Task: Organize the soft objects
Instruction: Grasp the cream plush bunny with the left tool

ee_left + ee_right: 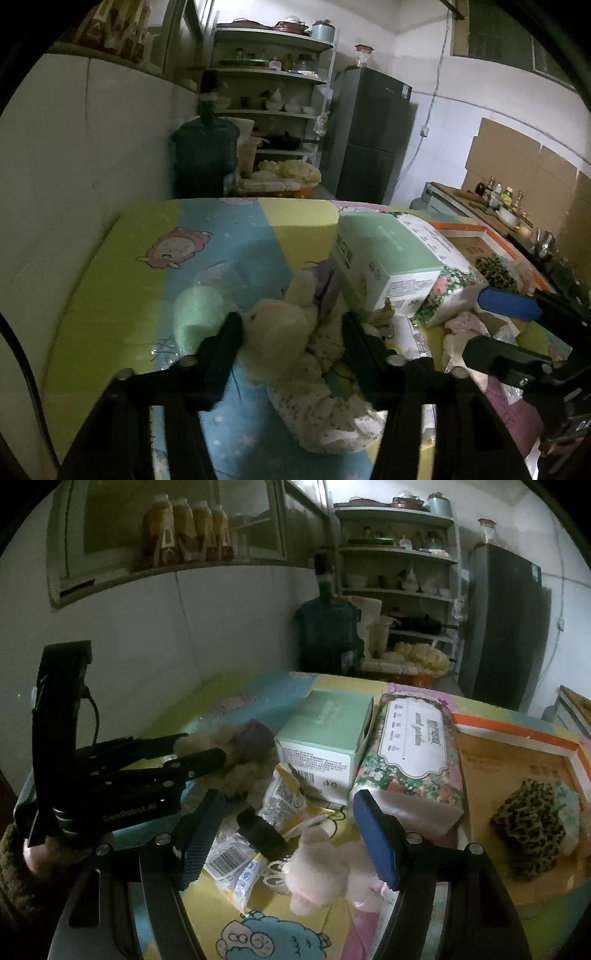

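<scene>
L tool (291, 332) jaws straddle fluffy cream plush bunny (280, 325) mid-table, pads abt touching, grip unclear. R tool (288, 827) jaws apart over fuzzy pink plush (317, 871) nr front edge; boxy mint carton (325, 734) behind.

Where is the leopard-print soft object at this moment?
In the right wrist view, the leopard-print soft object lies at the far right inside the orange-rimmed tray, right of the floral tissue pack.
</scene>
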